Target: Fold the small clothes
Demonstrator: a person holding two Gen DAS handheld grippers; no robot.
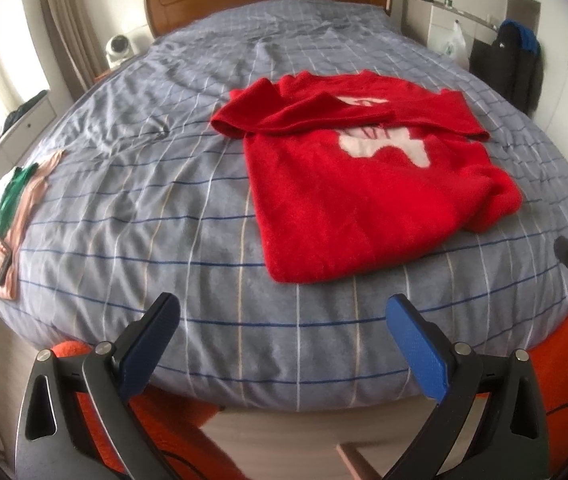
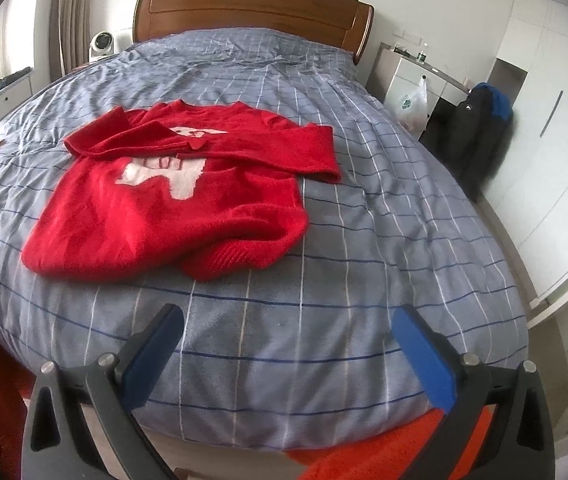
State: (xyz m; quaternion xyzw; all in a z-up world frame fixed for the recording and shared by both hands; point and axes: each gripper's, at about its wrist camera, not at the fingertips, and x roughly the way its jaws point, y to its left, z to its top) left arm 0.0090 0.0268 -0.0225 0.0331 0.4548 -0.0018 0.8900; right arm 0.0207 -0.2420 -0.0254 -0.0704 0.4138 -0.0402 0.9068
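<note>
So the red sweater (image 1: pixel 347 184) is lying flat on the bed (image 1: pixel 164 208), front side up with a white pattern on the chest. Both sleeves are folded across the upper part, and the bottom hem on one side is bunched up a bit. In the left wrist view it sits around 1 o'clock from the left gripper (image 1: pixel 282 320); in the right wrist view it's more like 10 to 11 o'clock from the right gripper (image 2: pixel 287 330).

Both grippers are spread wide apart with nothing between the blue pads, hanging over the foot edge of the bed, well short of the sweater.

Over at 9 o'clock in the left view there's a small stack of folded clothes (image 1: pixel 0 216), pinkish with something green on top. Wooden headboard (image 2: pixel 252 8) at 12 o'clock, dark jacket (image 2: pixel 479 128) hanging at about 2.
</note>
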